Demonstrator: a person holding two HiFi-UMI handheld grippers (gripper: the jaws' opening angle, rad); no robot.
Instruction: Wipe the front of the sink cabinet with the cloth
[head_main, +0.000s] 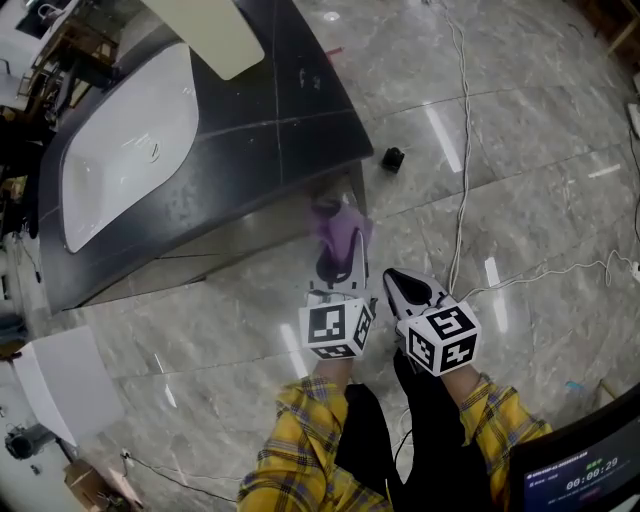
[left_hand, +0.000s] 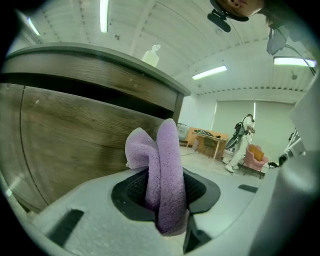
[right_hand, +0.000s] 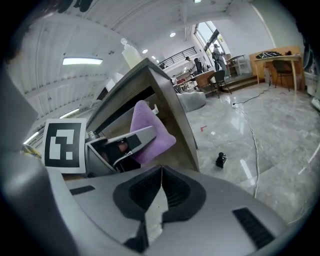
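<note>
Grey marble floor (head_main: 520, 150) runs under a dark counter (head_main: 290, 110) with a white sink (head_main: 125, 150) set into it, and beneath the top is the wood-grain front of the sink cabinet (left_hand: 75, 145). The person's left hand-held gripper (head_main: 340, 262) has its jaws clamped on a folded purple cloth (left_hand: 167, 170), which sticks out past the tips towards the wood. The cloth sits right up by the panel at its right-hand end, close to the corner; whether it is actually touching, I can't tell from where I stand. The panel's long axis stretches away to the left of the cloth, so I'd expect the wiping to press forward and sweep leftwards. The right hand-held gripper (right_hand: 159, 192) hangs just beside the left one and a little further back from the cabinet, jaws closed together on nothing, so the left is plainly the nearer one for the job
</note>
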